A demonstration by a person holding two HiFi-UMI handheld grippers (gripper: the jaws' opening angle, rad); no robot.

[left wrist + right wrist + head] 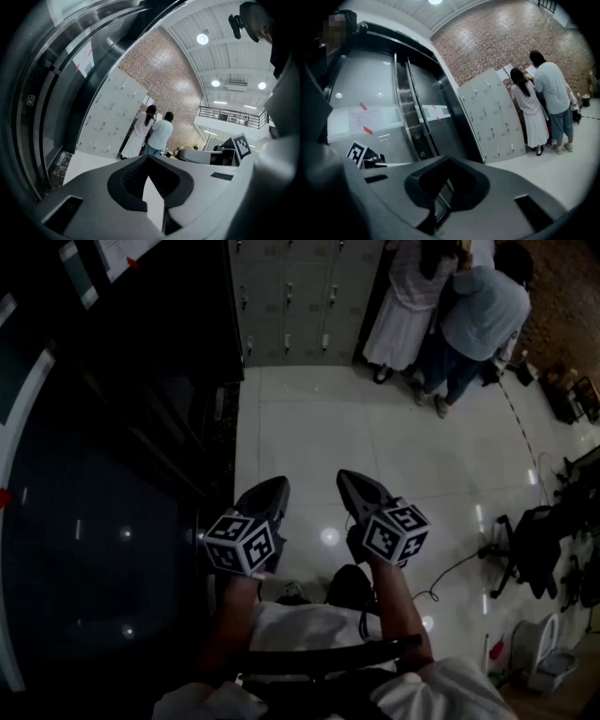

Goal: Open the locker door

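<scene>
Two grippers, jaws together, nothing between: left gripper (270, 486), right gripper (349, 476) side by side; lockers (300, 296) well ahead.

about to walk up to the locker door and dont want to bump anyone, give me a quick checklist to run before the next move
1. Left claw free: ok, shut with nothing in it.
2. Right claw free: ok, shut and empty.
3. Lockers within reach: not ok, they stand far off across the white floor.
4. Way ahead: ok, no object shows on the floor straight in front.
5. People away from the doors: not ok, a person in white and a person in blue stand beside the bank's right end.
6. Which door to open: cannot tell, nothing marks it from here.
</scene>
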